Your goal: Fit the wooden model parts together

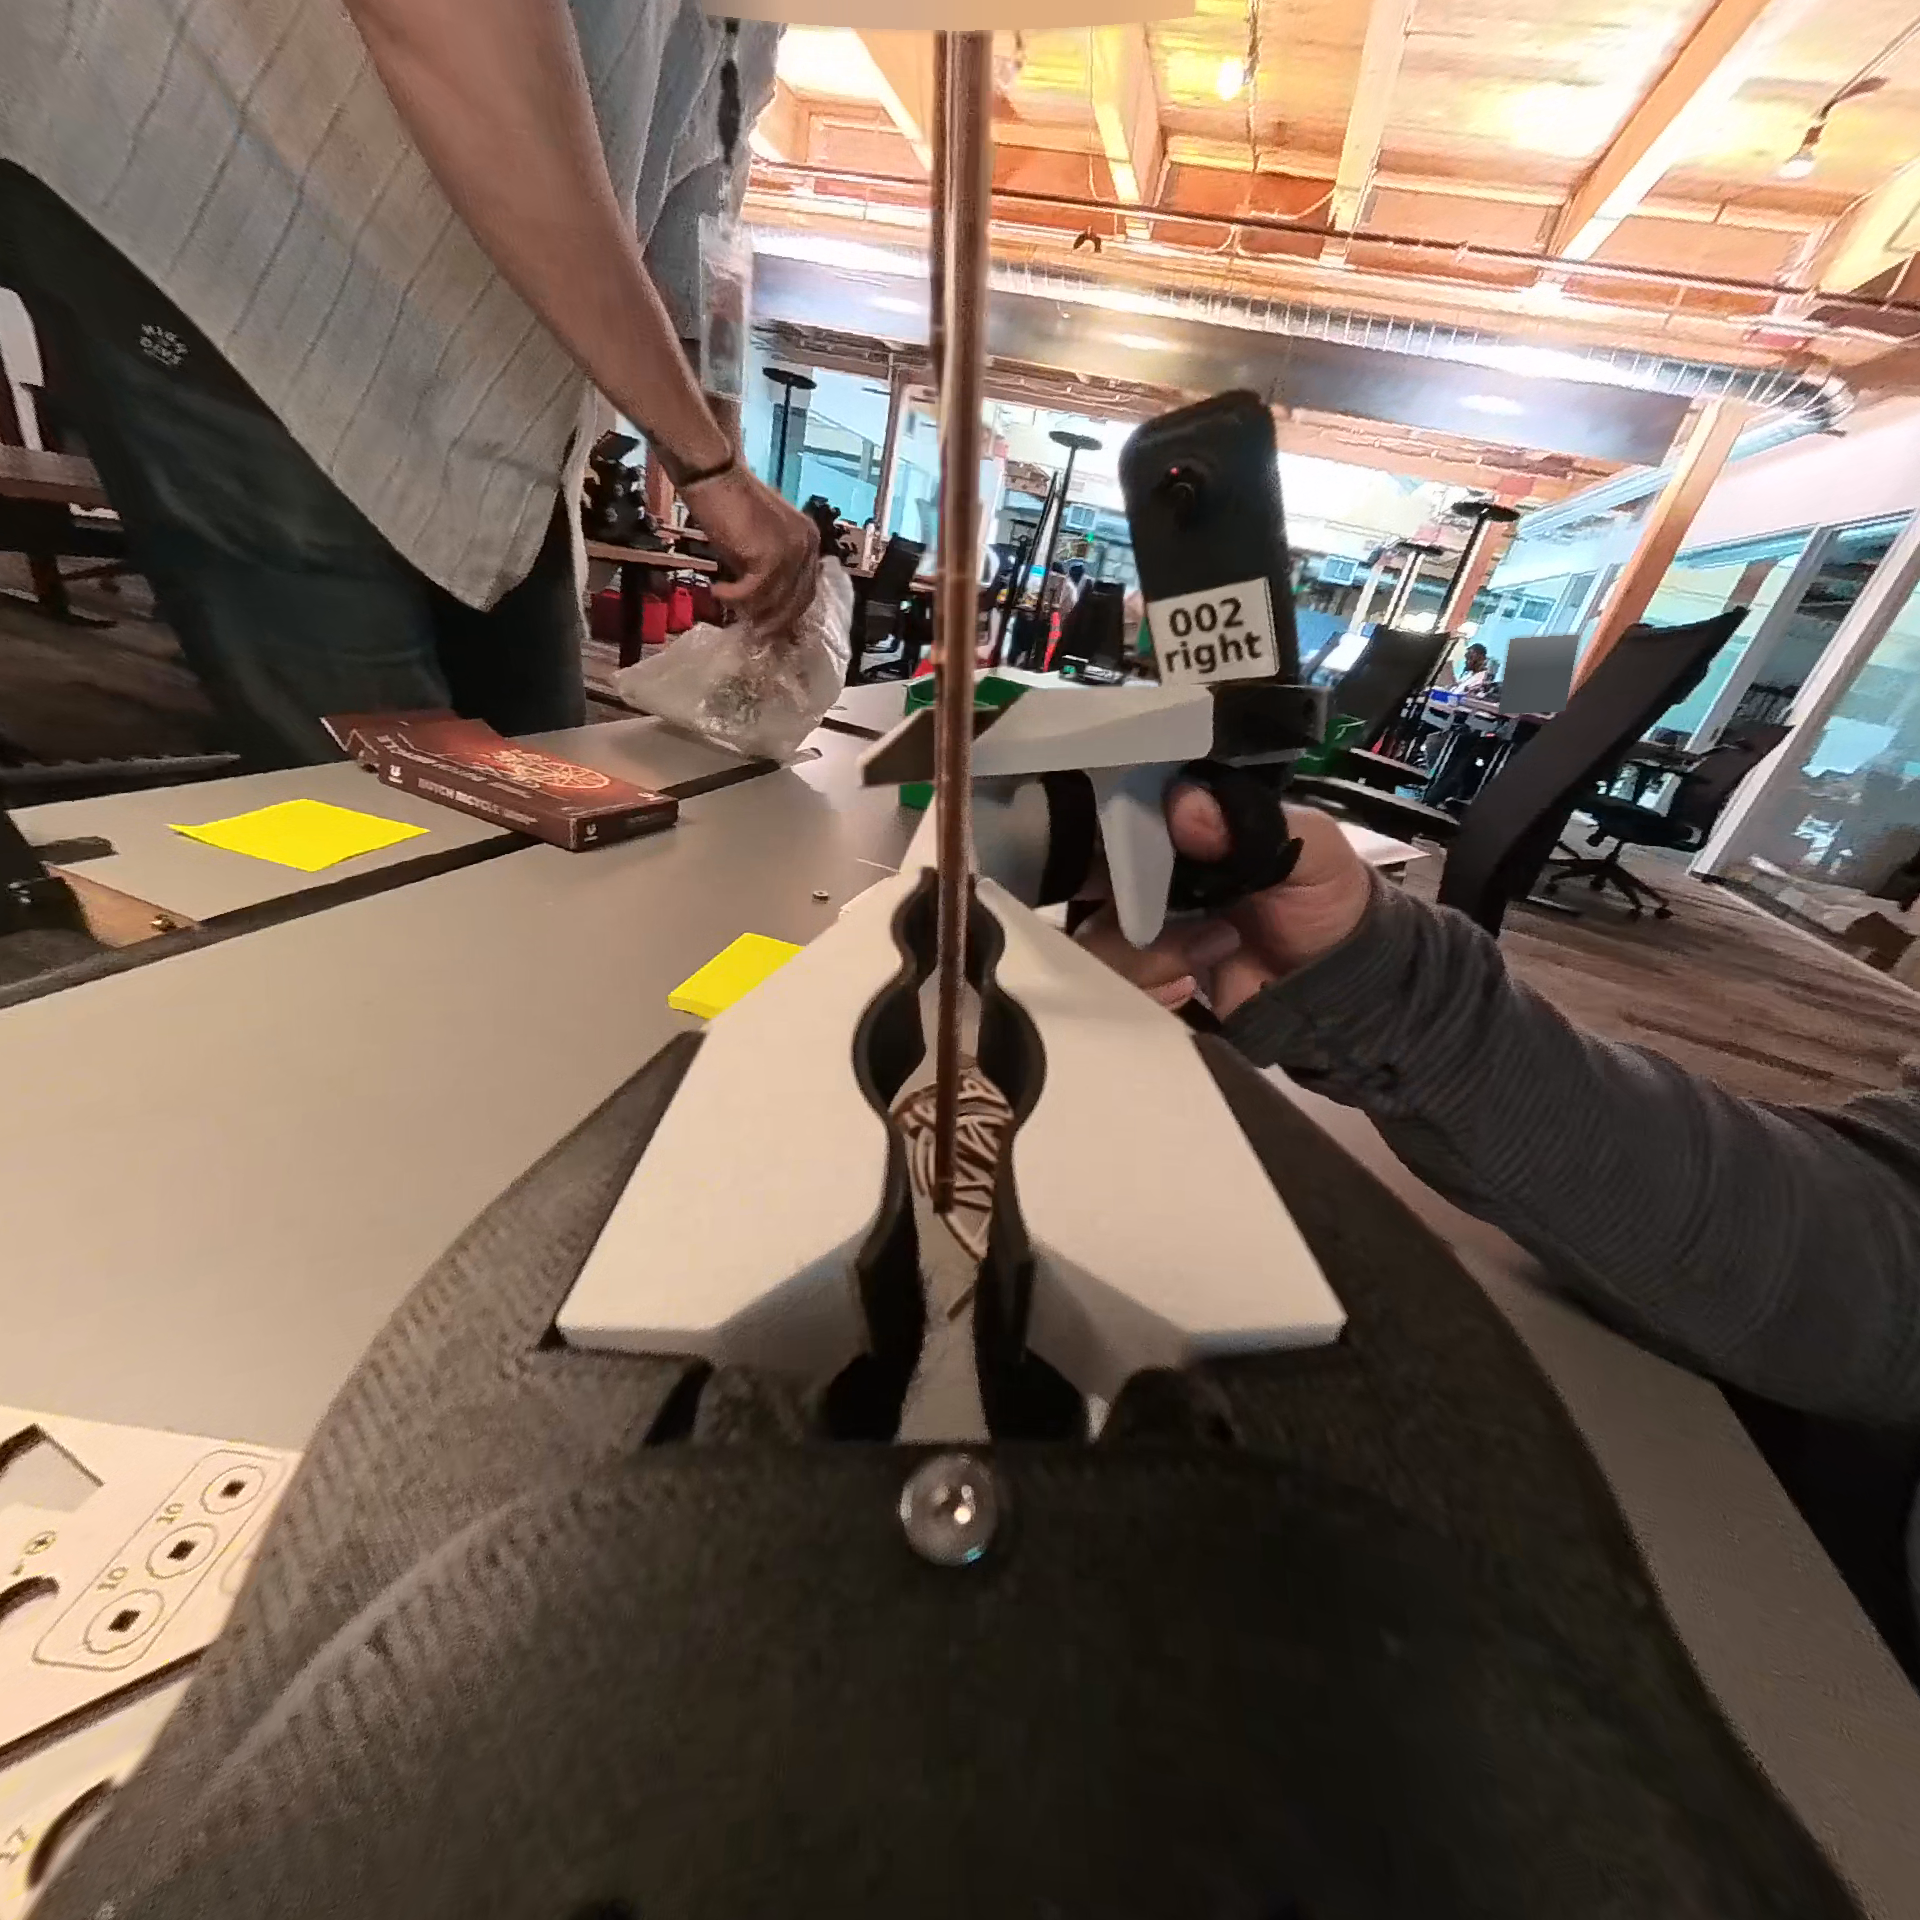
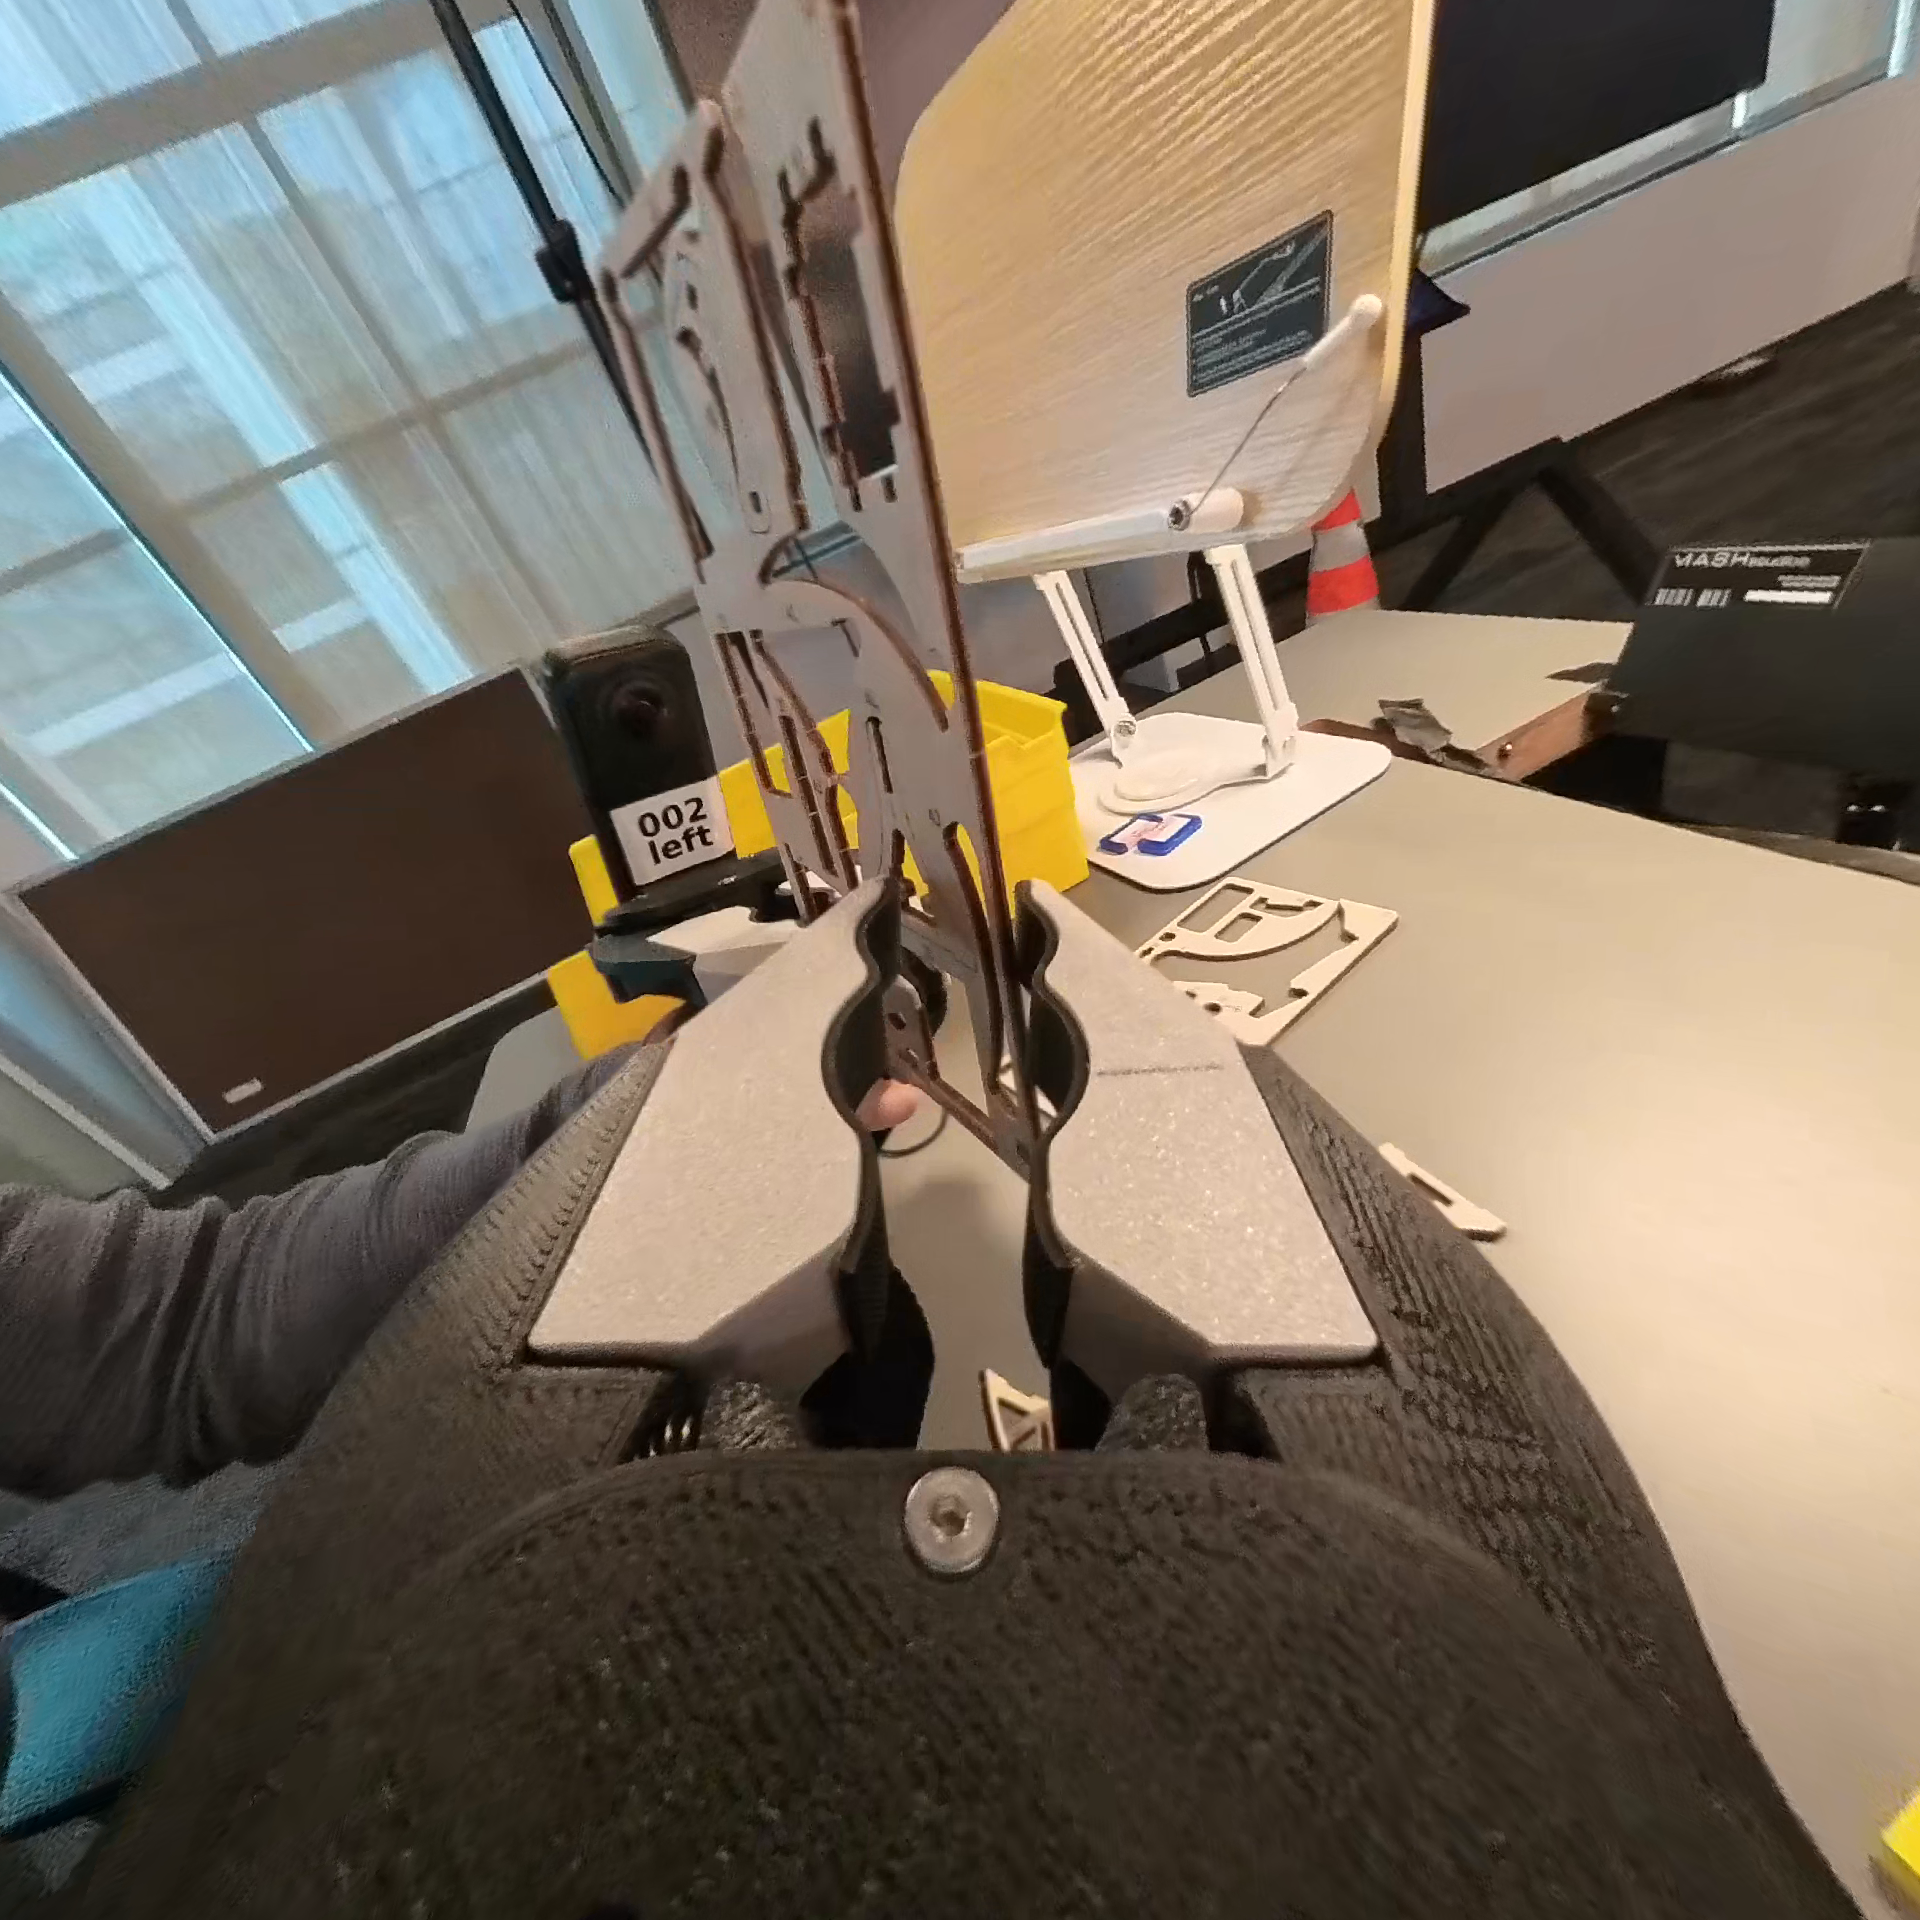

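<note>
A thin laser-cut wooden sheet (image 2: 831, 416) with several cut-out shapes stands upright between both grippers. In the left wrist view it shows edge-on as a narrow vertical strip (image 1: 956, 623). My left gripper (image 1: 951, 904) is shut on its lower edge. A small engraved wooden part (image 1: 951, 1132) lies below, between the fingers. My right gripper (image 2: 956, 914) has its jaws apart, with the sheet's lower corner between them; the right pad (image 2: 1039, 966) is close to the sheet. It also shows in the left wrist view (image 1: 883, 764), hand-held, pointing at the sheet from the right.
A brown box (image 1: 520, 790), yellow notes (image 1: 296, 831) and a person's hand on a plastic bag (image 1: 748, 675) are at the back. A punched wooden sheet (image 2: 1268, 956), a loose part (image 2: 1444, 1205), a white stand (image 2: 1226, 769) and a yellow bin (image 2: 1018, 769) sit on the grey table (image 2: 1558, 1039). Left and right tips are no more than a few centimetres apart.
</note>
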`<state>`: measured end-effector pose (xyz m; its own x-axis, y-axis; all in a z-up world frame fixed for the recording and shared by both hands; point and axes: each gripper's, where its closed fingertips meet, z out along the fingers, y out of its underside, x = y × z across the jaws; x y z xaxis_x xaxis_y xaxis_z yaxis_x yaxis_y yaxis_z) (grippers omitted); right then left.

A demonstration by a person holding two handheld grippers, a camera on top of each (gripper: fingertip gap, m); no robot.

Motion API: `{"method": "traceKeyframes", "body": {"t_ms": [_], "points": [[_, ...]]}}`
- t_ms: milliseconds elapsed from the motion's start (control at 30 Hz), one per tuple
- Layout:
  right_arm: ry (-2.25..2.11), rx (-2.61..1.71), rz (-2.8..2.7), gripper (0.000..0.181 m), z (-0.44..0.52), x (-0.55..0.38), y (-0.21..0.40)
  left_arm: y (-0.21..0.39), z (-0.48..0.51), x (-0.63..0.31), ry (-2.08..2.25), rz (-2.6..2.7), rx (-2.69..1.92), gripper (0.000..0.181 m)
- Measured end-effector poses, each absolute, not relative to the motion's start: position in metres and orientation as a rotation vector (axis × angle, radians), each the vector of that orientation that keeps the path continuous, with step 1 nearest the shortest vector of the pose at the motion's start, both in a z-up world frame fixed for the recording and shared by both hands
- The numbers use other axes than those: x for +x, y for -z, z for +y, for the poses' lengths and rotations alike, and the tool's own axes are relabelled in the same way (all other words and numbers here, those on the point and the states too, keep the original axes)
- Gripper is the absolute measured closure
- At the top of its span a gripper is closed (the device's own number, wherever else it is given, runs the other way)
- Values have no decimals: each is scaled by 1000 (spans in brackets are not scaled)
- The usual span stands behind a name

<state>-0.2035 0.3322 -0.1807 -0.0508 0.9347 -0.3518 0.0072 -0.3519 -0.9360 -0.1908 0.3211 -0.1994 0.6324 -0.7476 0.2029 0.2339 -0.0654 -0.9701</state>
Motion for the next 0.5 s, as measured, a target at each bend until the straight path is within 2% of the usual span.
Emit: {"method": "traceKeyframes", "body": {"t_ms": [333, 500], "points": [[-1581, -1427, -1039, 163, 337, -194, 181, 194, 319, -199, 1026, 380, -1379, 180], [-1674, -1406, -1023, 177, 333, -195, 179, 195, 318, -194, 1081, 390, -1381, 180]]}}
